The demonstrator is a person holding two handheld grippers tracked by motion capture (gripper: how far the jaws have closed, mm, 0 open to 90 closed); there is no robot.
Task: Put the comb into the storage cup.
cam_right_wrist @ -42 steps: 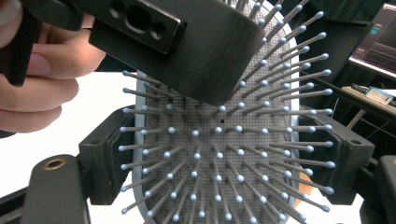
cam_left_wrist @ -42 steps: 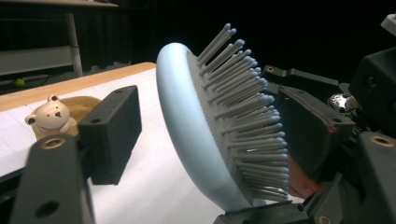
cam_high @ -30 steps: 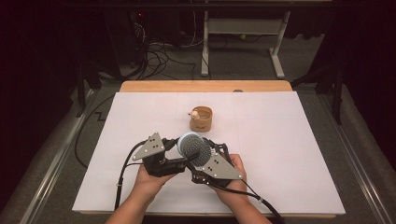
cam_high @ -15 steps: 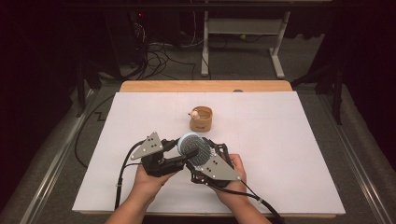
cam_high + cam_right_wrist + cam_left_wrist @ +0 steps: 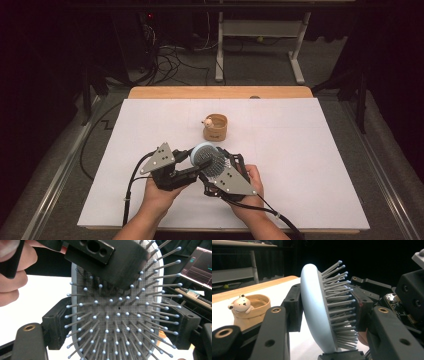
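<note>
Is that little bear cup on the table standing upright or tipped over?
Upright. The tan cup stands on its base on the white table cover, its open mouth up, with the bear figure peeking over the rim.

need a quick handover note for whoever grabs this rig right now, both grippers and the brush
Right gripper: shut on the hairbrush across its edges, bristles facing its camera.
Left gripper: jaws have just been closing; one pad on the pale blue back, the other in the bristles.
Hairbrush: held above the white table cover, in front of the person.
Bear cup: farther back, untouched.
Done: brush lifted, both grippers on it.
Left: probably hand it over to the left, then perhaps into the cup.
</note>
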